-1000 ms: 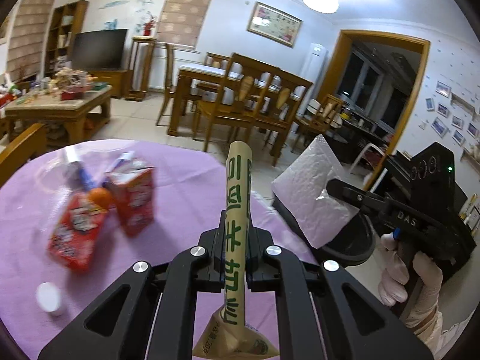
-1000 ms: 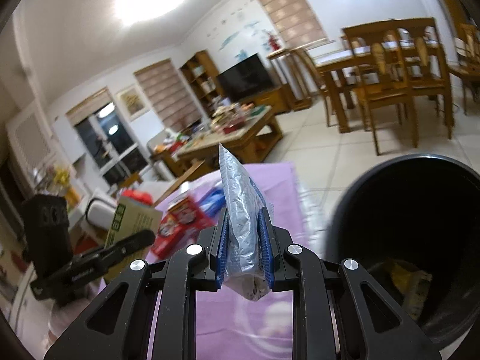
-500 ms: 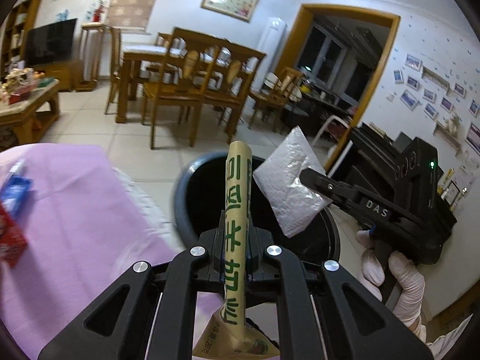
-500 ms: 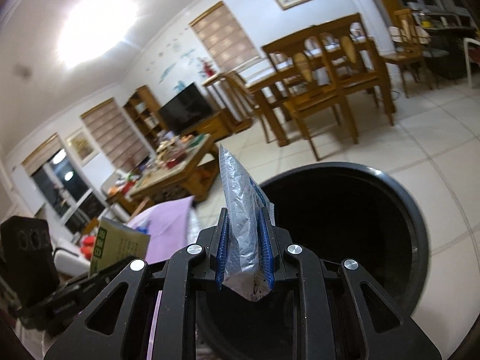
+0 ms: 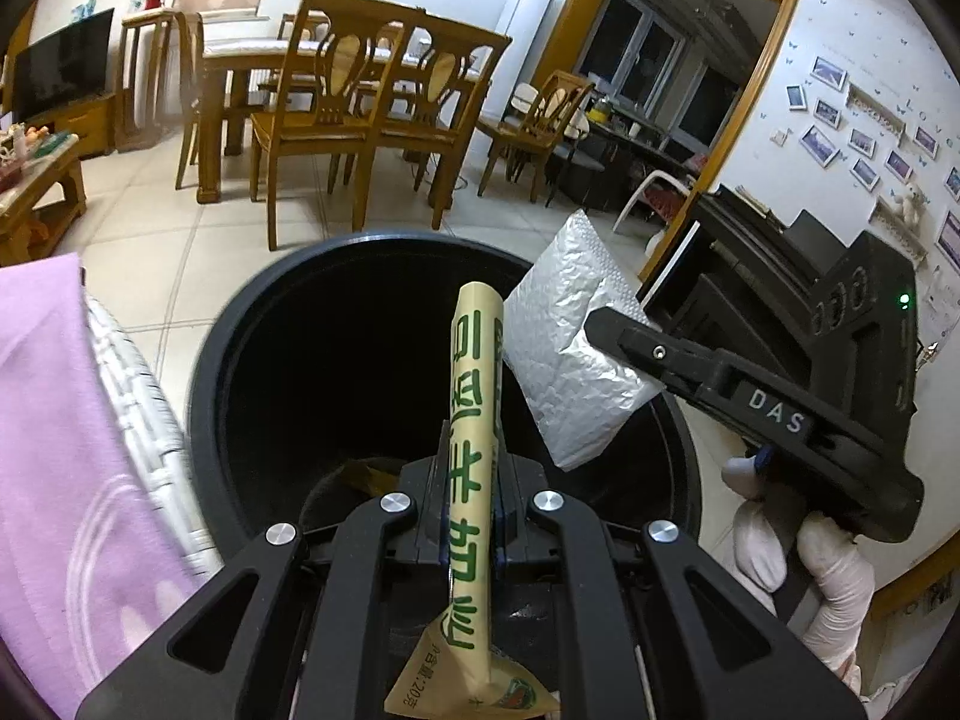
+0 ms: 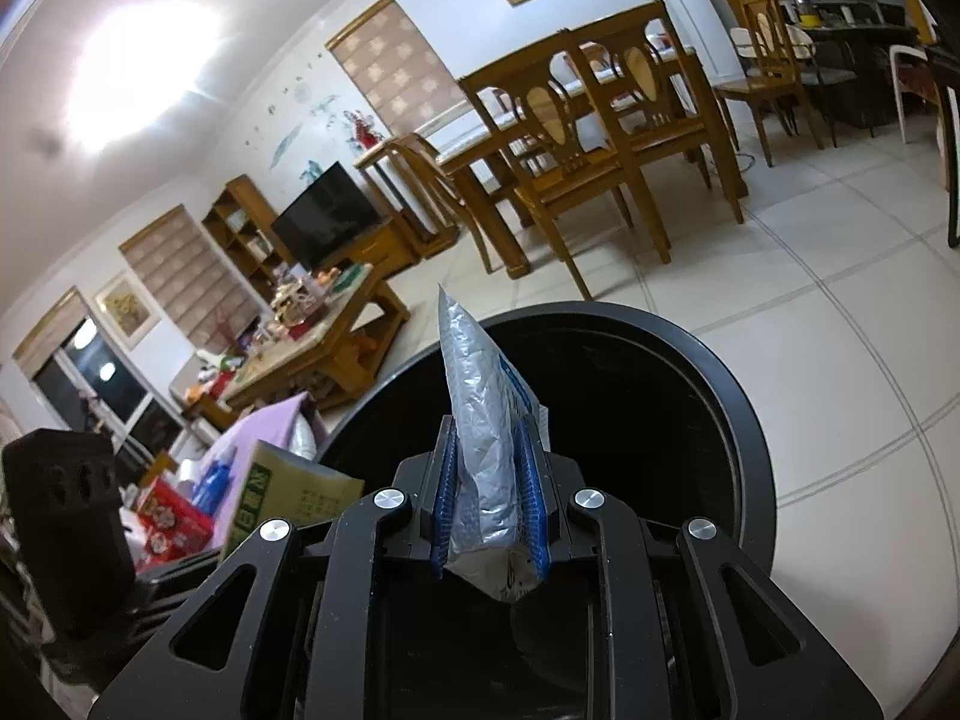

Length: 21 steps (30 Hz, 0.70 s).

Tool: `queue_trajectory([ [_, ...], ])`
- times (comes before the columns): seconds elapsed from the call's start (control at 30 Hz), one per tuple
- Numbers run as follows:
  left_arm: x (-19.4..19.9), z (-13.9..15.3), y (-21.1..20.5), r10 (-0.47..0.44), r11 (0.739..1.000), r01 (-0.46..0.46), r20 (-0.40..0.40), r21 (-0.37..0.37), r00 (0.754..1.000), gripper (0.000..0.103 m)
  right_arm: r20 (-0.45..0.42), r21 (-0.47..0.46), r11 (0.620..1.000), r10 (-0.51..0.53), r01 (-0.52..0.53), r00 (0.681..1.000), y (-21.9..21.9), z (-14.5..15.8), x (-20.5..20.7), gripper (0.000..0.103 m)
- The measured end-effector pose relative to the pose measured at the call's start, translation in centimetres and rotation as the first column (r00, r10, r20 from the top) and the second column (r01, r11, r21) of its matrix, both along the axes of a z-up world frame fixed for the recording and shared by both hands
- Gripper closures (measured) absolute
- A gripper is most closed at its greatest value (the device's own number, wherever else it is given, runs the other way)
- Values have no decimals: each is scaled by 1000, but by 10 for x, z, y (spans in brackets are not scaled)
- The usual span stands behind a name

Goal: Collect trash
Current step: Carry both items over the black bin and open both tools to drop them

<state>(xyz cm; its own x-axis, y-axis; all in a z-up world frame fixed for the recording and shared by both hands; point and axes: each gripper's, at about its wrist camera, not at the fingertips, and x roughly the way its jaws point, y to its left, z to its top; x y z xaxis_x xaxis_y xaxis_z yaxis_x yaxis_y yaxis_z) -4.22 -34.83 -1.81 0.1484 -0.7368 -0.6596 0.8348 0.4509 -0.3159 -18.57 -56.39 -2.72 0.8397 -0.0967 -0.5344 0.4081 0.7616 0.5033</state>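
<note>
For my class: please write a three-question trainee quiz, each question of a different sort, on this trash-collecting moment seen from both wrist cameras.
1. True or false: the left gripper holds a tan packet with green print.
2. Multiple choice: the right gripper is shut on A) a red carton, B) a silver pouch, C) nothing.
3. Short answer: what lies beneath both held items?

Key
1. True.
2. B.
3. The open black bin.
</note>
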Motion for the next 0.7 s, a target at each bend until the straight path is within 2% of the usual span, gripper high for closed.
queue_trajectory([
  [0.53,12,-3,-23,11,1000,-11,-3,-6,1000,93,-32,20,1000,-9,9,999,-6,-11,11,83],
  [0.7,17,-13,-29,31,999,-30,-9,24,999,92,-36,21,1000,-12,12,999,-3,-12,14,82],
])
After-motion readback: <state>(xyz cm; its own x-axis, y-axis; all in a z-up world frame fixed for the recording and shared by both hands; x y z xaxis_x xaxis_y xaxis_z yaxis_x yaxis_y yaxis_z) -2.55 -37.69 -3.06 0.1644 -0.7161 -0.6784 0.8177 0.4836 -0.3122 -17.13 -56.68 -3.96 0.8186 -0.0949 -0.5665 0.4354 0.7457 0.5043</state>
